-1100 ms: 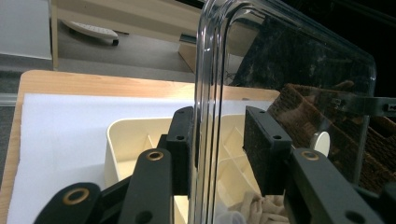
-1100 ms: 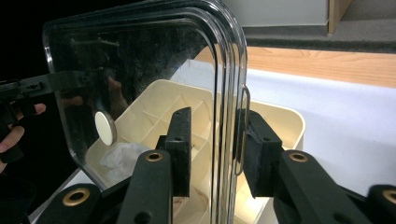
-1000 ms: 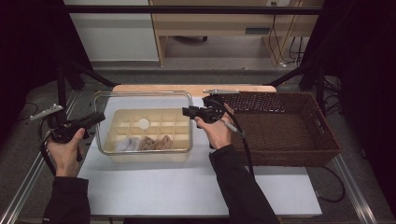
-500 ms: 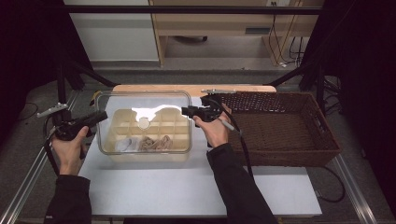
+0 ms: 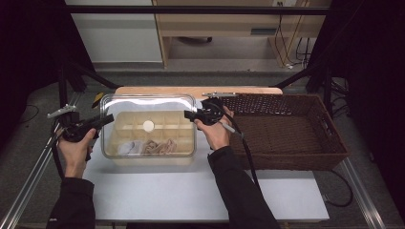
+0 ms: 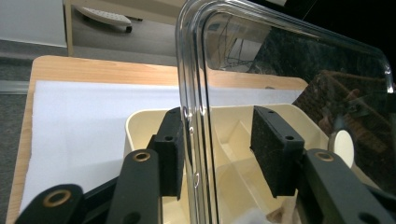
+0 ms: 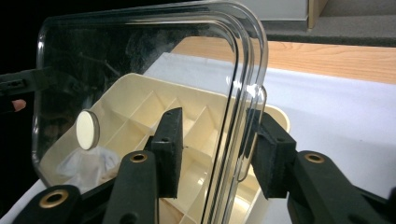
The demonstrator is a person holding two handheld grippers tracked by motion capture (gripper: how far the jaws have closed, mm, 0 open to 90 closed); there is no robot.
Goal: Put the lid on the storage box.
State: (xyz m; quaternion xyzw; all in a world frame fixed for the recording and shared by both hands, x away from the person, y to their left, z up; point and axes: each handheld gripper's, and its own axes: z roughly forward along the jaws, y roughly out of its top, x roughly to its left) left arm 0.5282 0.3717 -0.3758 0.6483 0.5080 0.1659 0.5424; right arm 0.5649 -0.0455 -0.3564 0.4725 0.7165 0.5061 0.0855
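Left of centre in the high view, the clear lid now sits lifted above the divided box; the left gripper and right gripper have just been opening, spread astride its rims, so it may drop.

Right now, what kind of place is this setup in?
Probably a lab or recording workstation, not a home: black frame posts flank a table covered in white, and cables hang by the wooden furniture behind.

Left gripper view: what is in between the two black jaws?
The rim of the clear lid stands between the jaws of the left gripper, which have just been opening. The left gripper view shows it.
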